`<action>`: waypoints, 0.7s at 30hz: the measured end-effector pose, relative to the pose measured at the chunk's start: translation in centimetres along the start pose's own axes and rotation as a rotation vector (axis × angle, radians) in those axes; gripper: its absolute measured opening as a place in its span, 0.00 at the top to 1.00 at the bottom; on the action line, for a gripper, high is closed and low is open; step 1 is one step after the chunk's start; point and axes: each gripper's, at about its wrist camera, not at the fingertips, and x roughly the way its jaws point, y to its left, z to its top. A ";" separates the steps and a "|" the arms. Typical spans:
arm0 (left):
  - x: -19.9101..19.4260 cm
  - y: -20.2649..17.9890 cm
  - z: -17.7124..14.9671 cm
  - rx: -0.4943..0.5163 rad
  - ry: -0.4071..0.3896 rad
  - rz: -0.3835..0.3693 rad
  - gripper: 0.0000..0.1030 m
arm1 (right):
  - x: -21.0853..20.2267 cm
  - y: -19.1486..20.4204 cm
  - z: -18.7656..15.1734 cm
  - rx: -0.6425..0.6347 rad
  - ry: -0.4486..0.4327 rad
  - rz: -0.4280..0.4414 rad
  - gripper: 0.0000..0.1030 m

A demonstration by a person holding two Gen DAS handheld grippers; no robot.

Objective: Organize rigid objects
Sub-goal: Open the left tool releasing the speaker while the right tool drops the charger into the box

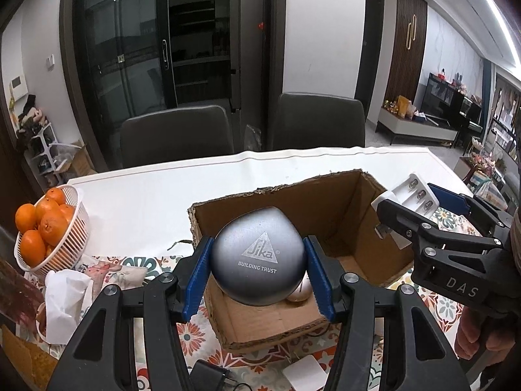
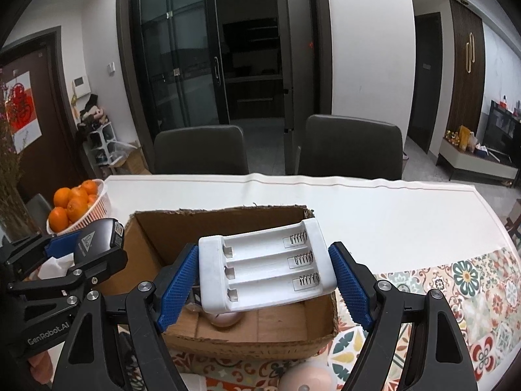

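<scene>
Two hand-held grippers hold objects over an open brown cardboard box (image 1: pixel 342 215) on a counter (image 1: pixel 156 195).

Left wrist view: the left hand-held gripper (image 1: pixel 259 270) clamps a rounded grey metallic Sika-branded case (image 1: pixel 257 254) above the box.
Right wrist view: the right hand-held gripper (image 2: pixel 265 277) clamps a white plastic three-slot battery holder (image 2: pixel 265 270) over the box, near a white basket of oranges (image 2: pixel 94 211).

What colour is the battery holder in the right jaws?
White plastic three-slot battery holder, metal springs at one end; clearest in the right wrist view.
</scene>
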 end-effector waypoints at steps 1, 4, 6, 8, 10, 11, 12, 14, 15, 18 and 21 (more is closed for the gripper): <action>0.2 0.0 0.1 -0.001 0.005 0.001 0.47 | 0.2 -0.1 0.0 0.001 0.004 0.001 0.22; 1.0 0.1 0.0 -0.001 0.020 0.001 0.47 | 1.0 -0.2 -0.1 0.002 0.025 0.006 0.22; 1.4 0.1 -0.1 0.000 0.028 0.000 0.47 | 1.5 -0.3 -0.2 0.004 0.038 0.007 0.22; 1.8 0.0 -0.2 0.001 0.037 0.002 0.47 | 1.8 -0.5 -0.3 0.008 0.047 0.007 0.22; 2.1 -0.1 -0.2 0.002 0.046 -0.001 0.47 | 2.2 -0.5 -0.4 0.007 0.059 0.008 0.22; 2.3 -0.1 -0.3 0.003 0.049 0.000 0.47 | 2.4 -0.5 -0.5 0.004 0.066 0.009 0.22; 2.5 -0.2 -0.4 0.006 0.053 0.004 0.47 | 2.4 -0.6 -0.6 0.003 0.070 0.010 0.22; 2.9 -0.1 -0.5 0.007 0.064 -0.001 0.47 | 2.7 -0.6 -0.8 0.000 0.081 0.012 0.22; 3.0 -0.1 -0.6 0.006 0.069 -0.003 0.47 | 2.8 -0.5 -0.9 -0.004 0.084 0.013 0.22; 3.3 -0.1 -0.9 0.009 0.076 -0.001 0.46 | 3.0 -0.5 -1.1 -0.015 0.096 0.012 0.21; 3.2 -0.2 -1.0 -0.001 0.072 -0.010 0.45 | 3.0 -0.5 -1.3 -0.012 0.098 0.012 0.20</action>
